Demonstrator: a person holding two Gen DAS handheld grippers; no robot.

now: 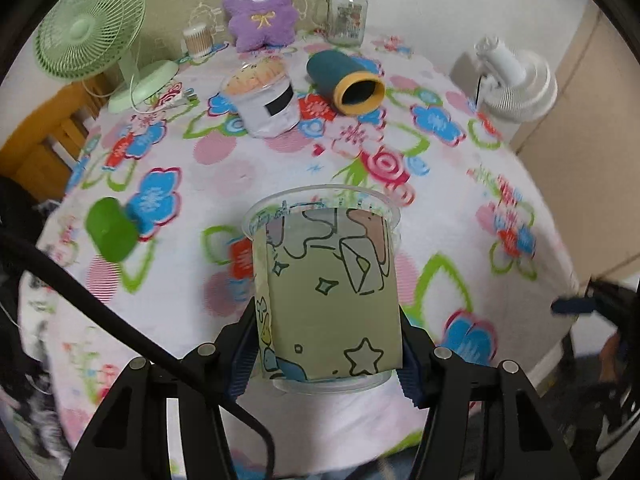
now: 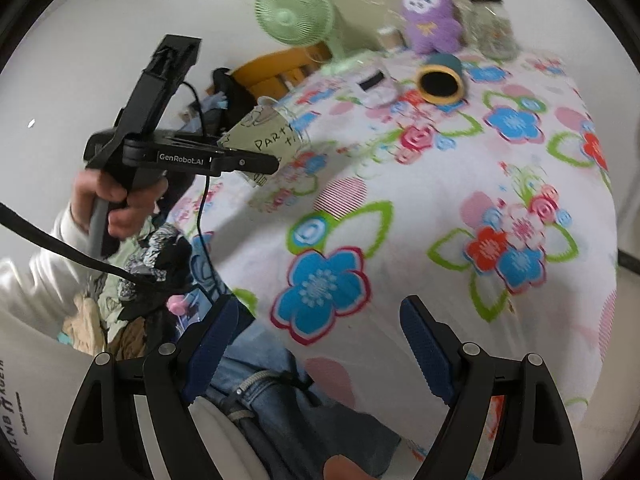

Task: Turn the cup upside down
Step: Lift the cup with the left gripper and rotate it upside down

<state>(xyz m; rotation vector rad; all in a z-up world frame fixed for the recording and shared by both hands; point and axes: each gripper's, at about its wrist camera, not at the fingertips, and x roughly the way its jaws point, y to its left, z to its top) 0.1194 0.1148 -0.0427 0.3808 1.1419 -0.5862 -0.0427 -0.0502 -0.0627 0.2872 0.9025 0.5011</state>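
Cup [image 1: 326, 292] clamped in left gripper [image 1: 328, 354], blue pads pressing both side walls just above its base. It is clear plastic with a pale green cartoon sleeve. Long axis runs along the fingers, away from the camera: wide rim at the far end, base nearest the gripper body. From the right wrist view it is off the worktop [image 2: 420, 208], above the near left edge, tilted with the mouth pointing up and toward the worktop centre. Person's hand [image 2: 116, 200] grips the left handle. Right gripper [image 2: 320, 344] spread wide, holding nothing, over the near worktop edge.
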